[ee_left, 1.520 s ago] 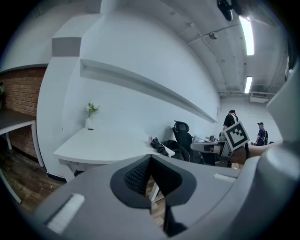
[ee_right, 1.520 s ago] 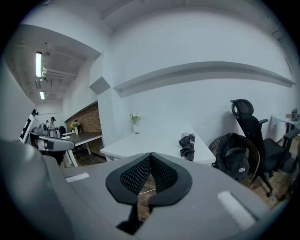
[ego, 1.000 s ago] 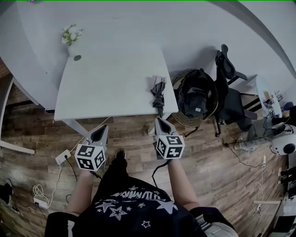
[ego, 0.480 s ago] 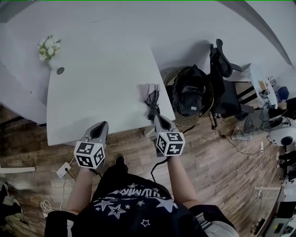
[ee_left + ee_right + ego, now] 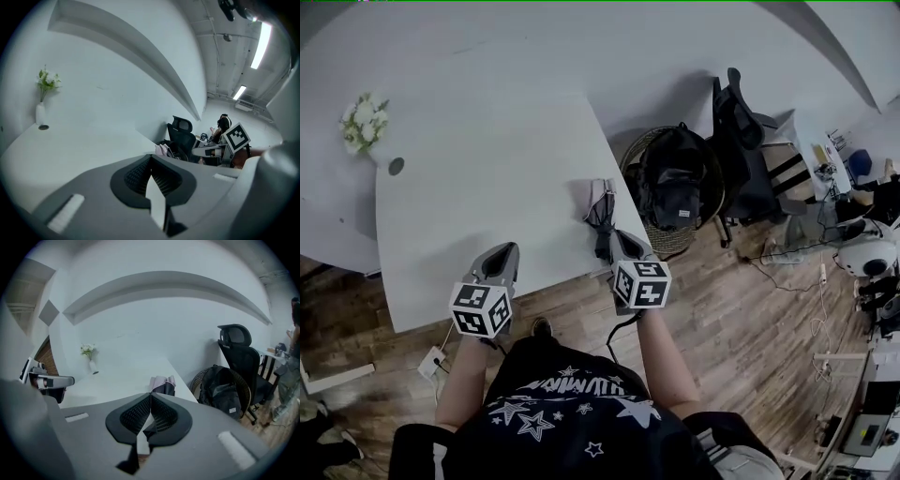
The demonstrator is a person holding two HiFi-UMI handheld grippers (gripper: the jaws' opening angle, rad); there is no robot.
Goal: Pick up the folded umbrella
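Umbrella (image 5: 600, 208), folded and dark, is seen lying near the right front corner of the white surface (image 5: 478, 216). The right claw (image 5: 619, 242) is held at its near end, jaws pressed together and empty. The left claw (image 5: 501, 259) is held over the surface's front edge, likewise closed on nothing.

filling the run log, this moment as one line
phase: pre-grasp | folded umbrella: lying on table, unheld | right gripper: jaws shut, just short of it | left gripper: jaws shut, empty
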